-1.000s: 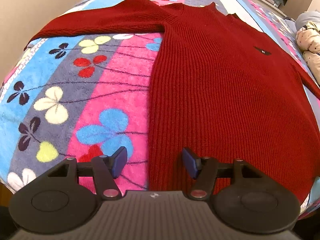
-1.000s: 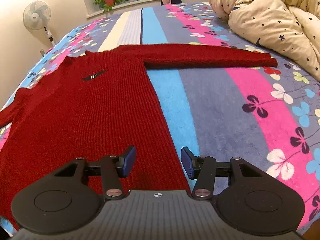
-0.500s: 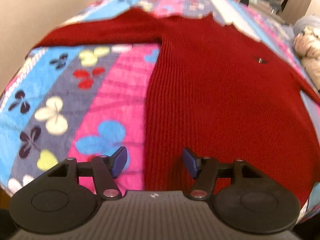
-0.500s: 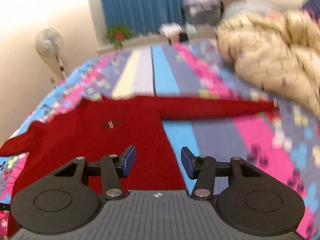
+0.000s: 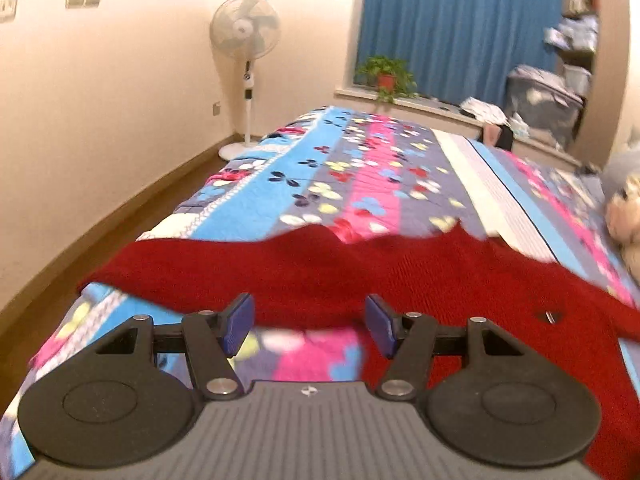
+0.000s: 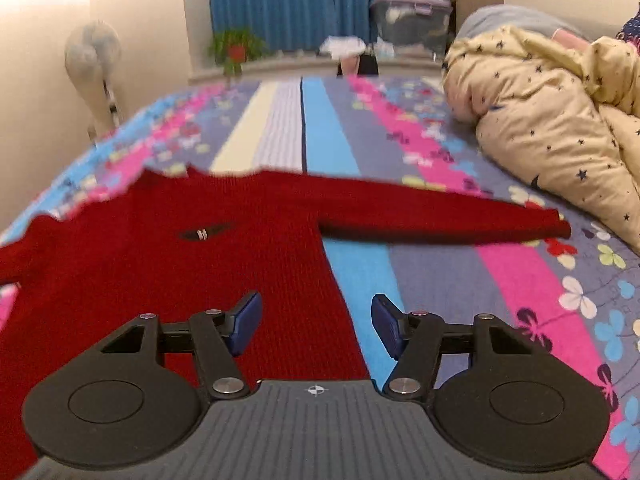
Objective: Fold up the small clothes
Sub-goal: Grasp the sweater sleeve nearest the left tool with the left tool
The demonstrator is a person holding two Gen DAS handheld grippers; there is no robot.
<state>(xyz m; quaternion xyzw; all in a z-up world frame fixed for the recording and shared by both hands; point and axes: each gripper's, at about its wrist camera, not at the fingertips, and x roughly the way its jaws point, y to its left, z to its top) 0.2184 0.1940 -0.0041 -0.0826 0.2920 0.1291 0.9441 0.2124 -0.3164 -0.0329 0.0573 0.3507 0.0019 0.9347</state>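
bed (image 6: 420, 276): striped floral cover, serving as my folding surface; broad and flat, so the garment can lie fully spread.
duvet (image 6: 552, 120): cream, star-printed, bunched at the right side of the bed; well apart from the sweater body, though the cuff of the right sleeve ends near it.
sweater (image 6: 192, 280): red knit, lying flat and face up on the cover, both sleeves stretched straight out to the sides; judged laid out this way so the sleeves can be folded in first; no fold made yet.
right sleeve (image 6: 440, 224): flat, extended toward the duvet; its underarm seam sits ahead of my right tool.
left sleeve (image 5: 208, 268): runs out to the near-left edge of the bed; edges blurred.
left gripper (image 5: 306, 324): fingers spread wide, nothing between them; hovering over the gap below the left sleeve, beside the side seam.
right gripper (image 6: 316, 324): fingers likewise apart and empty; straddling the sweater's right side edge, above the cloth; judged poised to choose a pinch point.
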